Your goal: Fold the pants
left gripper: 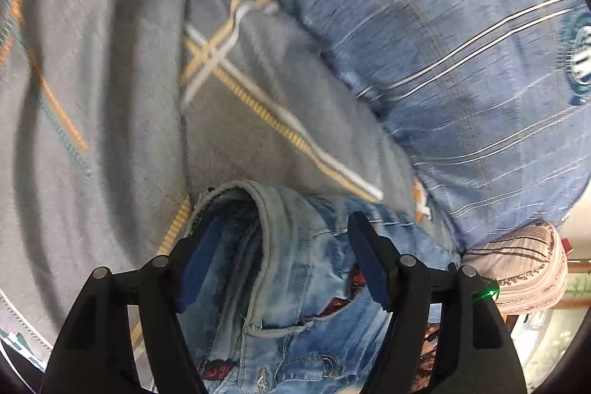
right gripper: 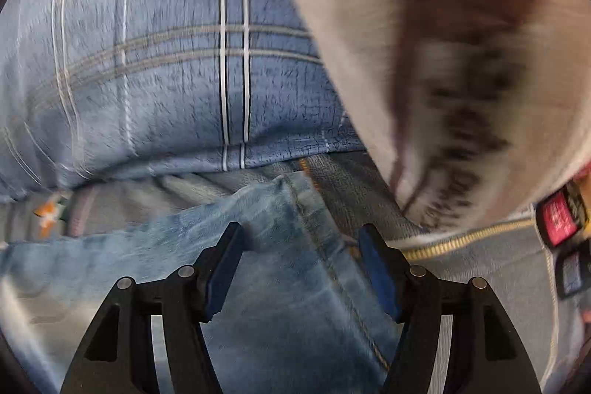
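Light blue washed jeans (left gripper: 295,268) lie on a grey bed sheet (left gripper: 110,98). In the left wrist view my left gripper (left gripper: 282,228) is open, its blue-padded fingers on either side of the jeans' waistband and pocket area. In the right wrist view my right gripper (right gripper: 299,237) is open over a folded denim edge with an orange-stitched seam (right gripper: 288,246). Neither gripper holds the cloth. The rest of the jeans is hidden below the frames.
A blue striped pillow (left gripper: 461,43) lies just behind the jeans; it also shows in the right wrist view (right gripper: 166,61). A beige and brown patterned pillow (right gripper: 461,61) sits to the right. The grey sheet has orange and white stripes.
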Available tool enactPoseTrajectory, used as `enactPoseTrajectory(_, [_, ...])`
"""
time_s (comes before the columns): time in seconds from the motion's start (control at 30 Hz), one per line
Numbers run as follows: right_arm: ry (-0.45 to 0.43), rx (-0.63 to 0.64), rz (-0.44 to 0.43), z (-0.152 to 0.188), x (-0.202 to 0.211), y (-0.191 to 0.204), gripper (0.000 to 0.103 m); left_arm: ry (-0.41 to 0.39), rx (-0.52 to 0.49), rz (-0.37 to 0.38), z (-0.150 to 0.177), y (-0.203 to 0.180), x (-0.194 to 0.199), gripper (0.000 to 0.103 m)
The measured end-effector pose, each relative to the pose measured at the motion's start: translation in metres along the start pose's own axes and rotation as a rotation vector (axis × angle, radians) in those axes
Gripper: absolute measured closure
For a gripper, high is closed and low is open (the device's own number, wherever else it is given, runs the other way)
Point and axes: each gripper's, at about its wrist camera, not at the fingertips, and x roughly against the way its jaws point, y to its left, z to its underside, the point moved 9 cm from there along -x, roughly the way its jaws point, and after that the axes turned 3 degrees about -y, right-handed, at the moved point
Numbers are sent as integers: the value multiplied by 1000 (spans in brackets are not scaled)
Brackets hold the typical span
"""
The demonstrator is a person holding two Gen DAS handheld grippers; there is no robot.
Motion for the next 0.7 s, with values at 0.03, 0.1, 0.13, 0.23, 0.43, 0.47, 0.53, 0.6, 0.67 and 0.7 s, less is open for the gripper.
enactPoseTrajectory(0.03, [21,15,8,2,-5,2,34,32,5,7,4,0,-11,32])
enactPoseTrajectory(0.1, [15,33,-20,4,-5,8,51,51,-21,4,12,-4,-23,37])
enactPoseTrajectory(0.13, [9,41,-26,4,-3,9,81,14,-52,-7,12,-8,-21,50])
enactPoseTrajectory(0.23, [-25,58,-24,1,13,11,94,-53,-150,14,21,-27,-9,87])
enactPoseTrajectory(0.43, [-226,-38,-52,-11,94,0,94,-277,-349,9,44,-58,55,87])
enactPoseTrajectory(0.47, [-268,-64,-67,-10,114,-5,94,-310,-375,16,51,-61,67,87])
enactPoseTrajectory(0.53, [-319,-96,-75,-2,143,-13,94,-378,-433,41,65,-62,97,87])
enactPoseTrajectory(0.6, [-364,-141,-89,14,171,-28,94,-417,-483,61,86,-59,115,87])
enactPoseTrajectory(0.67, [-388,-170,-94,28,192,-40,94,-431,-526,80,107,-52,124,87])
enactPoseTrajectory(0.7, [-390,-181,-92,45,204,-47,94,-435,-545,87,119,-50,125,86])
